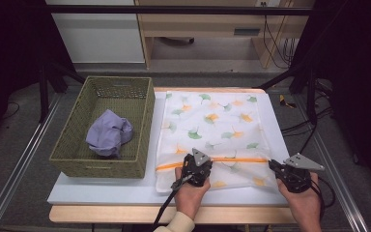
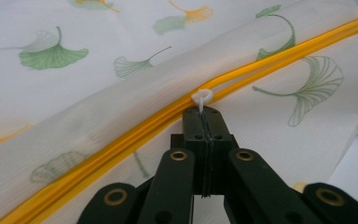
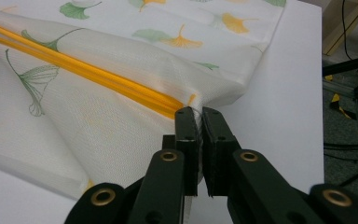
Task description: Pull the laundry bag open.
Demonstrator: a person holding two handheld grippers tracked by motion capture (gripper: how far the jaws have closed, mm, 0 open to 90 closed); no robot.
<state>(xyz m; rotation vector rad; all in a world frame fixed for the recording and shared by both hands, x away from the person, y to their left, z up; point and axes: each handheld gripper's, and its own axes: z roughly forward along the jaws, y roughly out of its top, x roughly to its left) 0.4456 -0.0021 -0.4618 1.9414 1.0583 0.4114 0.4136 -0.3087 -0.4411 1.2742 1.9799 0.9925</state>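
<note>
At the table's near edge, the left gripper (image 2: 204,114) clenches the small white zipper pull (image 2: 202,97) of a white mesh laundry bag printed with ginkgo leaves (image 1: 212,123). The right gripper (image 3: 198,114) pinches the bag's corner at the end of the orange zipper (image 3: 88,74), apparently bracing it (so the slider can run).

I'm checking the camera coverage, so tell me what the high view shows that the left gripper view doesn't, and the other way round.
High view alone: the green woven basket with a crumpled lilac cloth inside, the white table, the right gripper pinching the bag's right edge, and both hands.

Left gripper view alone: the small white zipper pull, clamped at the tips of the closed fingers.

Both: the white mesh laundry bag with ginkgo-leaf print, its orange zipper, and the left gripper.
</note>
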